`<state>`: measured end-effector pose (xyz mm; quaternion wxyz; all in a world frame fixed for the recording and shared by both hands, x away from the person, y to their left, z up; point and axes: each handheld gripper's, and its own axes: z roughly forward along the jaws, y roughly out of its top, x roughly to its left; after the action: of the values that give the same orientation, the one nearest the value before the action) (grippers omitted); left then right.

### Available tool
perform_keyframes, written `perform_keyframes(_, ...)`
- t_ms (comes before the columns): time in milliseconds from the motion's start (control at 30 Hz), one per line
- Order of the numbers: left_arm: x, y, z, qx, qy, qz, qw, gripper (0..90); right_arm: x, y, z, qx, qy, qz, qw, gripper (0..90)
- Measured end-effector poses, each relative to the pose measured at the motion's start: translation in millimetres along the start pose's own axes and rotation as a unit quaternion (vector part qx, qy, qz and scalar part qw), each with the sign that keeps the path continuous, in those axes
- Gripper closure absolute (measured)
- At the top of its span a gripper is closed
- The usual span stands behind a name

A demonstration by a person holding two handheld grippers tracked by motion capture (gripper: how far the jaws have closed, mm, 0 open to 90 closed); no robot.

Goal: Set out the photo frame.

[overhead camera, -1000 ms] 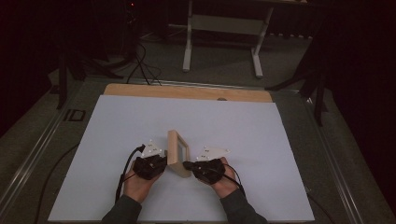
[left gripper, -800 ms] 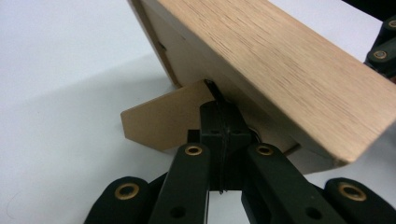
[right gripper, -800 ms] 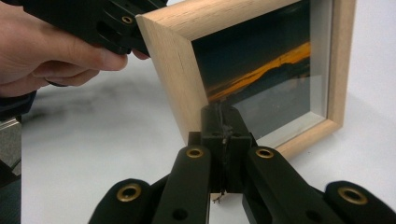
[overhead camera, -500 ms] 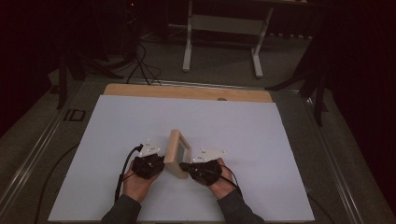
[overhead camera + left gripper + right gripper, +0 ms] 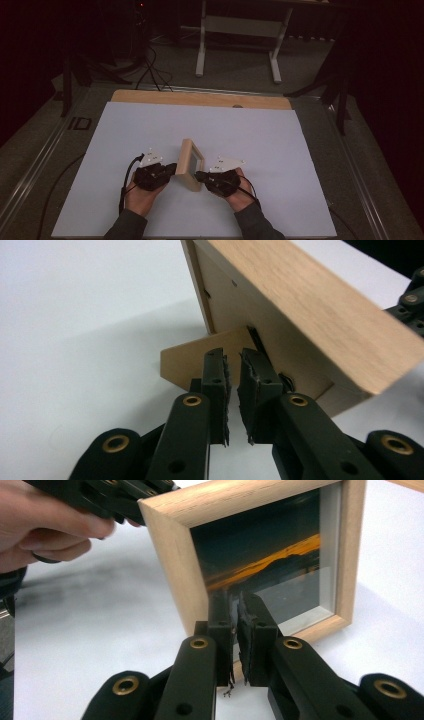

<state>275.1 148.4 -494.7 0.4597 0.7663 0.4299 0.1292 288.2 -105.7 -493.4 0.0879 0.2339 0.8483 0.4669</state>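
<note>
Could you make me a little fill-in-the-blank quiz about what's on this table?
1. The frame is made of ____.
2. It stands on a ____ sheet.
3. The picture in it shows an ____ streak across a dark sky.
4. Behind the frame a cardboard ____ props it up.

Missing words: wood; white; orange; stand

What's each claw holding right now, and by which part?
Nothing gripped. Both claws have just been opening. The left claw sits at the picture frame's back stand, the right claw at its front edge; a gap shows between each pair of pads.
</note>
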Motion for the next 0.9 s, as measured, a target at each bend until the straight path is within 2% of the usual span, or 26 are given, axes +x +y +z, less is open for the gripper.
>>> perform_keyframes(267, 4.6, 4.4, -16.2, -0.02, 0.003, -0.009, 0.9998, 76.9, -3.8, 0.6, -3.8, -0.005, -0.005, 0.003, 1.0, 79.8)
perform_keyframes(433, 5.2, 6.9, -24.8, -0.028, -0.001, -0.01, 0.9996, 69.8, -5.6, 0.7, -5.2, -0.005, -0.006, 0.008, 0.9999, 73.9)
perform_keyframes(633, 1.7, 11.3, -31.4, -0.033, 0.0, 0.005, 0.9994, 58.4, -7.6, 1.0, -6.8, -0.008, -0.009, 0.013, 0.9999, 67.5)
perform_keyframes(900, 1.1, 14.2, -37.9, -0.042, 0.003, 0.001, 0.9991, 53.6, -10.9, 0.9, -8.7, -0.011, -0.012, 0.019, 0.9997, 61.5)
